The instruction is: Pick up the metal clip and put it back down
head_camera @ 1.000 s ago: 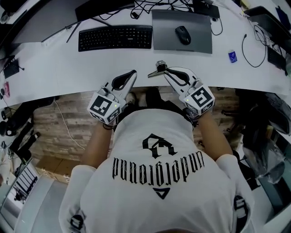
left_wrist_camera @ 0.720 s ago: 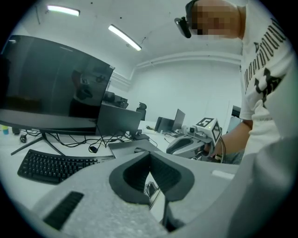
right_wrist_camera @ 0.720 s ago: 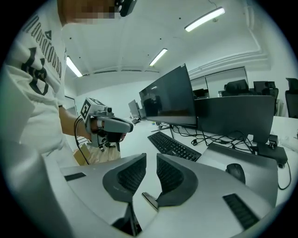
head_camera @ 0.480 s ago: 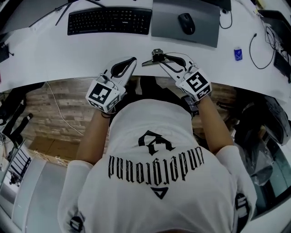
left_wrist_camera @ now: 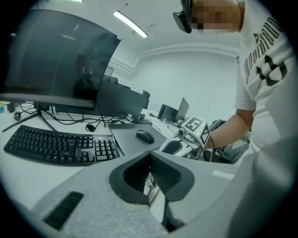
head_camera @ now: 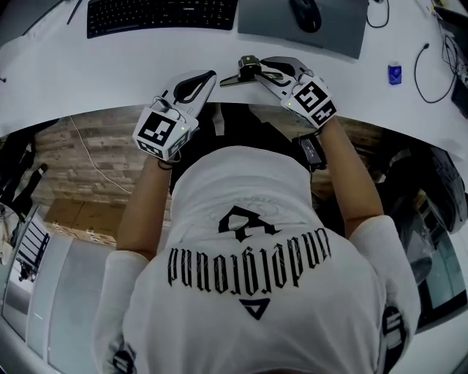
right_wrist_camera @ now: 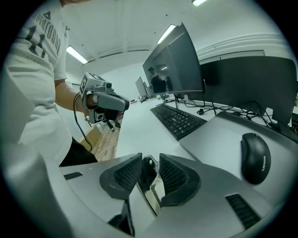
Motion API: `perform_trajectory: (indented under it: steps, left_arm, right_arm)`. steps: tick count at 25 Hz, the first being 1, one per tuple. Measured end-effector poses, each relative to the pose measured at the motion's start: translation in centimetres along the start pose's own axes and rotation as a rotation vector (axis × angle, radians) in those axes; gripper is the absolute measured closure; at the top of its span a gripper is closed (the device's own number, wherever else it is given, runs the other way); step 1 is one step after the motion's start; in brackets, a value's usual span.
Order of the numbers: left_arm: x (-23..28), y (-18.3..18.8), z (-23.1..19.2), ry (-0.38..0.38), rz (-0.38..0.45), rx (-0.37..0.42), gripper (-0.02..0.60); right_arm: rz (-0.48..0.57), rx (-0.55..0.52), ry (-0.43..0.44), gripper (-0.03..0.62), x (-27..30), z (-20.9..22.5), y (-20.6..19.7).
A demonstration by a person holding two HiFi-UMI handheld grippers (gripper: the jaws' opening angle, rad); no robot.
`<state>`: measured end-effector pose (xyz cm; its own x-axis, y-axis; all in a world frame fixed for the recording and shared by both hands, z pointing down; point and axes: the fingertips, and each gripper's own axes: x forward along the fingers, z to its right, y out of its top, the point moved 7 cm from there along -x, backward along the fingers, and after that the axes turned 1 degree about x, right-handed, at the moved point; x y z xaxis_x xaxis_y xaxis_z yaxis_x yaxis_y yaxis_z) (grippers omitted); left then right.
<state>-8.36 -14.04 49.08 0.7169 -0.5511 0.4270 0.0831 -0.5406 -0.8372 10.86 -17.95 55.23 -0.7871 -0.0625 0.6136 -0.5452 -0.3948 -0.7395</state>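
The metal clip (head_camera: 238,74), a black body with shiny levers, is pinched between the jaws of my right gripper (head_camera: 256,69) over the white desk (head_camera: 110,80), near its front edge. In the right gripper view the clip (right_wrist_camera: 152,188) sits between the ribbed pads (right_wrist_camera: 173,175) of that gripper (right_wrist_camera: 150,169), which is shut on it. Whether the clip touches the desk cannot be told. My left gripper (head_camera: 210,74) hovers just to the clip's left, jaws together and nothing in them. The left gripper view shows its pads (left_wrist_camera: 163,175) closed and the right gripper (left_wrist_camera: 184,139) beyond.
A black keyboard (head_camera: 161,11) lies at the back left of the desk. A black mouse (head_camera: 306,11) rests on a grey mat (head_camera: 344,33) at the back right. A small blue item (head_camera: 395,74) and cables (head_camera: 439,62) are at the far right. A dark monitor (left_wrist_camera: 56,60) stands behind the keyboard.
Both grippers have moved forward from the desk's front edge to over the white top. The right one has kept hold of the clip throughout. The left one has stayed shut and empty.
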Motion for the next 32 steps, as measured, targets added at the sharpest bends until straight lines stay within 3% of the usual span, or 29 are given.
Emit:
perform_trajectory:
  steps: [4, 13, 19, 32]
  left_arm:
    - [0.8, -0.9, 0.0, -0.006, -0.017, -0.021, 0.568]
    - [0.1, -2.3, 0.0, 0.007, -0.038, -0.052, 0.568]
    - [0.0, -3.4, -0.4, 0.018, -0.034, -0.096, 0.568]
    - [-2.1, -3.6, 0.2, 0.012, -0.016, -0.086, 0.568]
  right_arm:
    - [-0.017, 0.033, 0.044, 0.496, 0.9, 0.4, -1.0]
    - [-0.058, -0.005, 0.107, 0.491, 4.0, -0.4, -2.0]
    - [-0.044, -0.012, 0.092, 0.491, 4.4, 0.0, -2.6]
    - [-0.038, -0.005, 0.077, 0.548, 4.3, -2.4, -2.5]
